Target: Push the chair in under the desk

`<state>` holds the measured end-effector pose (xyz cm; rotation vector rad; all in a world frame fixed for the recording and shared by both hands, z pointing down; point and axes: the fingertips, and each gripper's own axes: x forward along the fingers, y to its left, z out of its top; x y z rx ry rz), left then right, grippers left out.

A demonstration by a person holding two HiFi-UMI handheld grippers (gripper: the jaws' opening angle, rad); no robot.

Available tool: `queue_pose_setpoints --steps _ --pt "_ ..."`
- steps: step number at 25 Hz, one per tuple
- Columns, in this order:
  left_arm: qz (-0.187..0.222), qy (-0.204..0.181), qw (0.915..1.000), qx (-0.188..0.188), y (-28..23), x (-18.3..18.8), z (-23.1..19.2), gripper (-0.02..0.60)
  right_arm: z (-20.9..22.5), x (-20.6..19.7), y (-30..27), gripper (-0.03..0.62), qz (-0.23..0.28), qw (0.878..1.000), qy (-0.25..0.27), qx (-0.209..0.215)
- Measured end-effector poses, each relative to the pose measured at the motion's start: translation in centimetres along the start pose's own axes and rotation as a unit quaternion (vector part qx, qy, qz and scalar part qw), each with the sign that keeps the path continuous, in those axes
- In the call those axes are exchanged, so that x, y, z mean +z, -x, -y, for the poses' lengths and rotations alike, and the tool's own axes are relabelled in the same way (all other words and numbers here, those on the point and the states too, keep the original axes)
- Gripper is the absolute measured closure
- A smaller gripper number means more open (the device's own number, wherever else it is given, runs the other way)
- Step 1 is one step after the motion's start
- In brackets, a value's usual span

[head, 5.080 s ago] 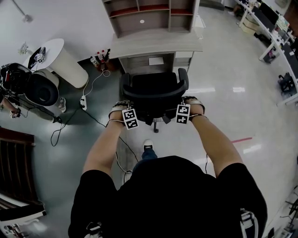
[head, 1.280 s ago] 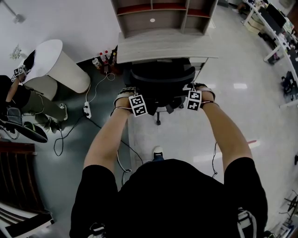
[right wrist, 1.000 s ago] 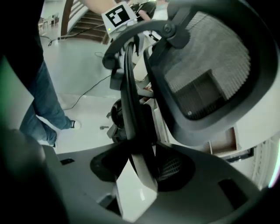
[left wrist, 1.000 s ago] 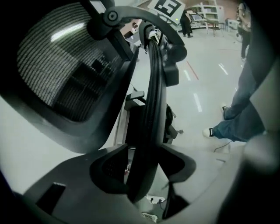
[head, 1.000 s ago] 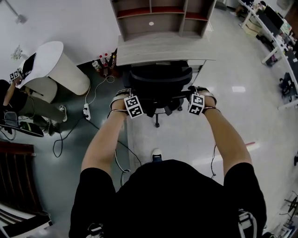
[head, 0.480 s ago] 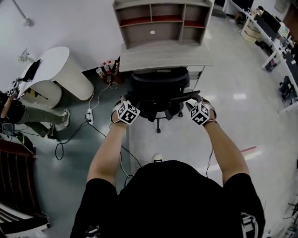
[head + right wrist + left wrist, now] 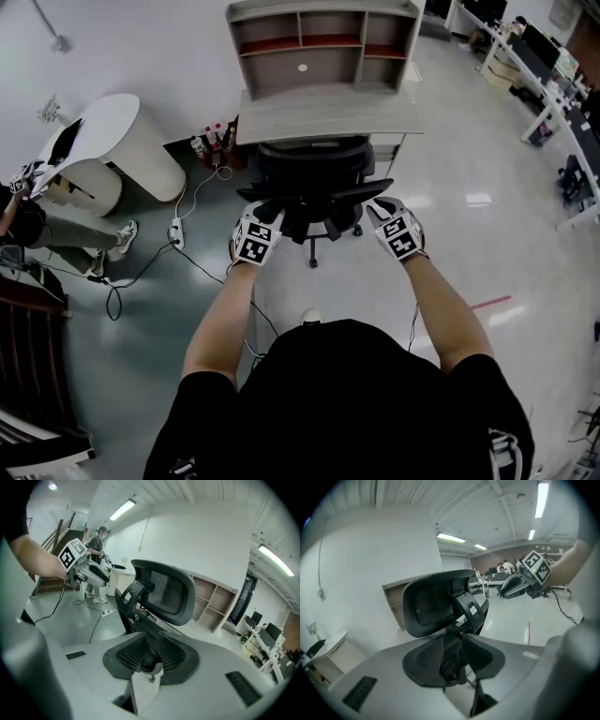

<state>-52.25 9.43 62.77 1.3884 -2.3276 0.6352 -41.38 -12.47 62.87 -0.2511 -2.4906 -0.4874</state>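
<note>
finding 1, change: a second ago both claws bear on the sides of the chair [image 7: 314,178] back; now both are off it, drawn back toward the person, raised and rolled so the marker cubes face up. the left claw [image 7: 251,220] has just been closing, its pads [image 7: 424,660] stand a narrow gap apart and grip nothing. the right claw [image 7: 150,656] has likewise just been closing, its pads are nearly together and also empty; only far chair parts show through each gap

finding 2, task: the chair sits with its seat under the surface [image 7: 328,114] and its back close against the front edge, further in than some seconds ago. judgement: the push looks complete and the release marks the end of the step; no correction seems needed

finding 3, materials and shapes:
- chair: black, curved back with a mesh panel [image 7: 168,592] in a hard plastic frame, a thin spoked base [image 7: 312,255] showing below
- surface: pale grey wood-grain slab, rectangular, matt
- shelf [image 7: 323,42] on top: same grey board, open box compartments, one red-brown board
- floor [image 7: 450,216]: smooth, glossy grey, mirrors the ceiling lights, so castors should roll freely on it
- claws: pale grey shells, dark ribbed pads
- a white cable and power strip [image 7: 175,234] lie on the floor left of the chair, clear of it
</note>
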Motion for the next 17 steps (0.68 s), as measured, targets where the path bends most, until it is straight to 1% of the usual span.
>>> queue_pose_setpoints --steps 2,6,10,17 --pt "0.014 0.017 0.9998 0.004 0.9 0.5 0.4 0.462 -0.4 0.4 0.6 0.532 0.013 1.000 -0.013 0.002" --pt "0.026 0.046 0.9986 0.006 1.9 1.2 1.3 0.483 -0.6 0.7 1.6 0.557 0.026 1.000 -0.013 -0.002" --pt "0.036 0.050 0.9981 0.010 2.7 1.6 1.8 0.496 -0.9 1.0 2.3 0.572 0.039 0.999 -0.028 -0.002" --pt "0.042 0.052 0.9977 0.013 3.5 1.1 3.0 0.515 -0.3 0.6 3.3 0.586 0.063 0.994 -0.084 -0.006"
